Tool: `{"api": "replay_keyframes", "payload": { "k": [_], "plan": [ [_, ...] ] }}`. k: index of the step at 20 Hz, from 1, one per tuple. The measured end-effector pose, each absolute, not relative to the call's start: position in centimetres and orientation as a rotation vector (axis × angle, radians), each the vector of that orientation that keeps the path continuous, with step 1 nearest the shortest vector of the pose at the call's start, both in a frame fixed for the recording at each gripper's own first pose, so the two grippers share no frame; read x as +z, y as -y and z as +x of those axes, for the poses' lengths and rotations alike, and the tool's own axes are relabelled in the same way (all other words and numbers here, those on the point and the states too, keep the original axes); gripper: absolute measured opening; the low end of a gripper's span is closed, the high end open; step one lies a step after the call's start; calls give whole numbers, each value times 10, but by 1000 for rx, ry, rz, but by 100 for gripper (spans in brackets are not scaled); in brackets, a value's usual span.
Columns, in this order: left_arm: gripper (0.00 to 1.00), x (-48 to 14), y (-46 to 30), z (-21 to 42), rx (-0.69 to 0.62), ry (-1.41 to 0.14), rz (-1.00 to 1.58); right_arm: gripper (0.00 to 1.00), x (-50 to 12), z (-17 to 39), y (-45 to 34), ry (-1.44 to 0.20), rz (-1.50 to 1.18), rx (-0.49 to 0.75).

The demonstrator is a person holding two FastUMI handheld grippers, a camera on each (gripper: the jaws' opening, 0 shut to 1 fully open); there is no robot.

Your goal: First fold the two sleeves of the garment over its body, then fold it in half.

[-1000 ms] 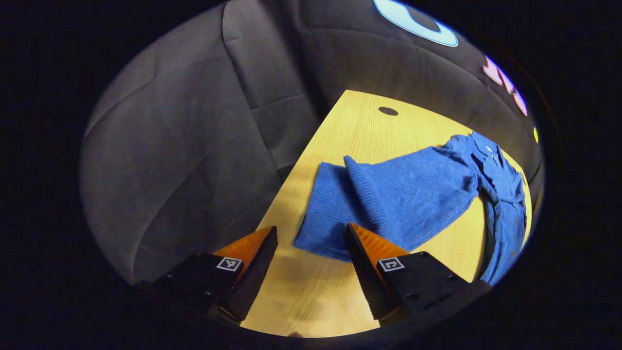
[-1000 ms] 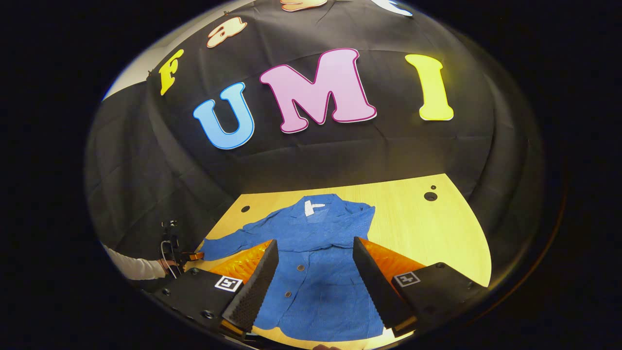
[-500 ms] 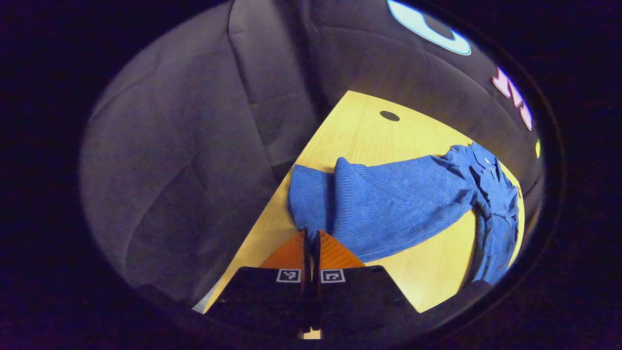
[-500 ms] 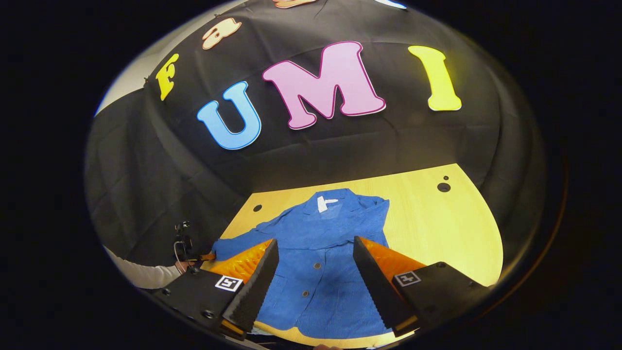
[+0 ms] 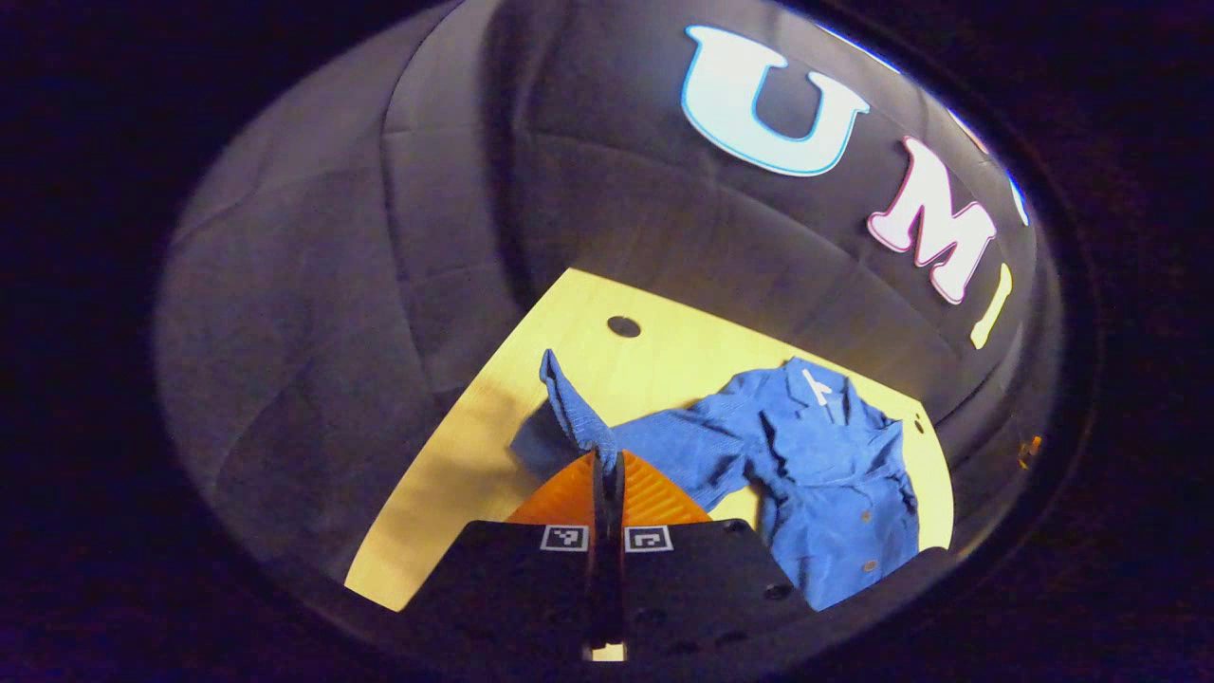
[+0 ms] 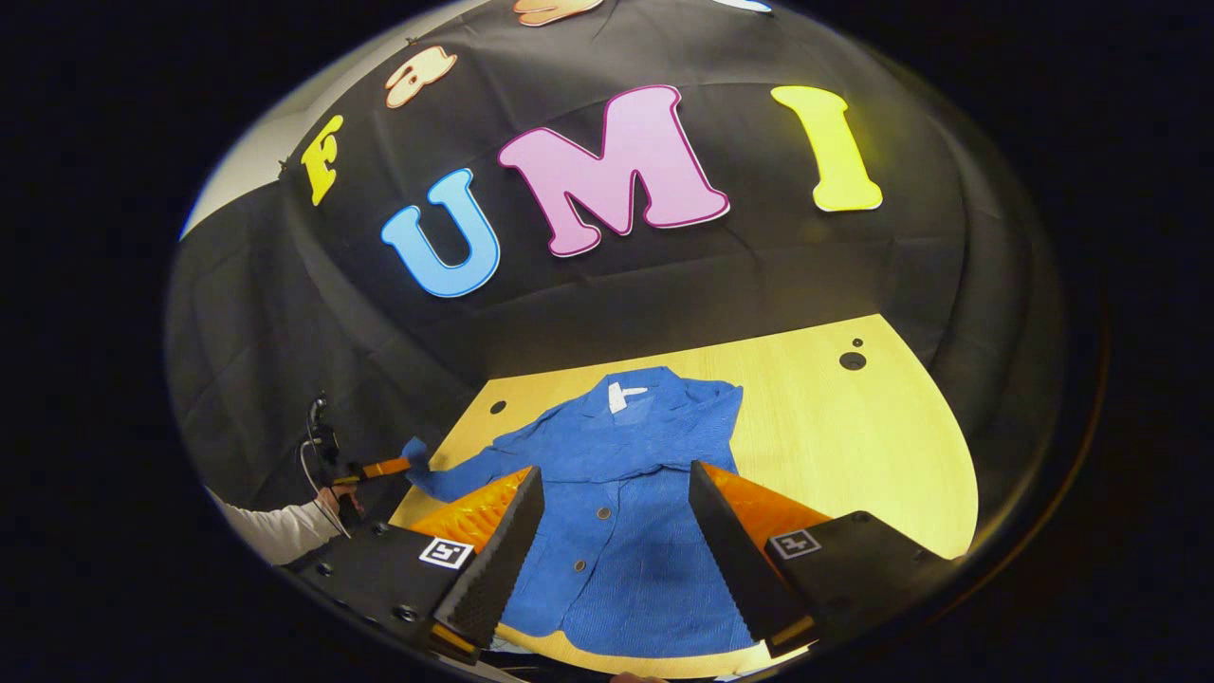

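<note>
The left gripper (image 5: 607, 463) has its jaws pressed together on the cuff end of the left sleeve (image 5: 569, 413), which rises off the table (image 5: 446, 474) in a short upright fold just ahead of the jaws. From that pinch the sleeve runs as a long band toward the right of the left gripper view, where it joins the blue garment (image 5: 835, 484) at the shoulder; the sleeve's long axis therefore points from the jaws straight toward the body. In the right gripper view the same gripper, farther off (image 6: 384, 467), holds the cuff at the left edge of the table, with a hand and a pale cuff of the person's own clothing behind it. The garment lies flat and face up in the middle of the table, collar toward the booth wall, buttons down the front. The right gripper (image 6: 615, 531) hangs over the lower front panel with its jaws spread wide and nothing between them. The right sleeve cannot be made out as a separate limb. In judgement, the coming move carries the pinched cuff along the sleeve's own axis, rightward across the chest; the left gripper is the nearer and already engaged.
</note>
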State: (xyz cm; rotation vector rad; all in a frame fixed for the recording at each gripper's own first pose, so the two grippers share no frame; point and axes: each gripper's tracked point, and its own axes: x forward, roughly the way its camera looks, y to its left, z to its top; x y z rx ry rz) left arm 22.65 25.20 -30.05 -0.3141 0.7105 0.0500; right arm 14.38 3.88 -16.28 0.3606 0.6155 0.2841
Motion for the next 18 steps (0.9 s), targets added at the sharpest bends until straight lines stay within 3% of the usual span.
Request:
{"api": "replay_keyframes", "payload": {
  "k": [8,15,18],
  "plan": [
    [0,-174,-48,321,-212,-486,-254,97,-168,141,27,-603,409,272],
    [0,-232,158,352,-489,-625,-293,97,-190,132,89,-640,443,210],
    [0,-287,203,365,-543,-697,-182,97,-199,126,101,-659,475,190]
  ]
}}
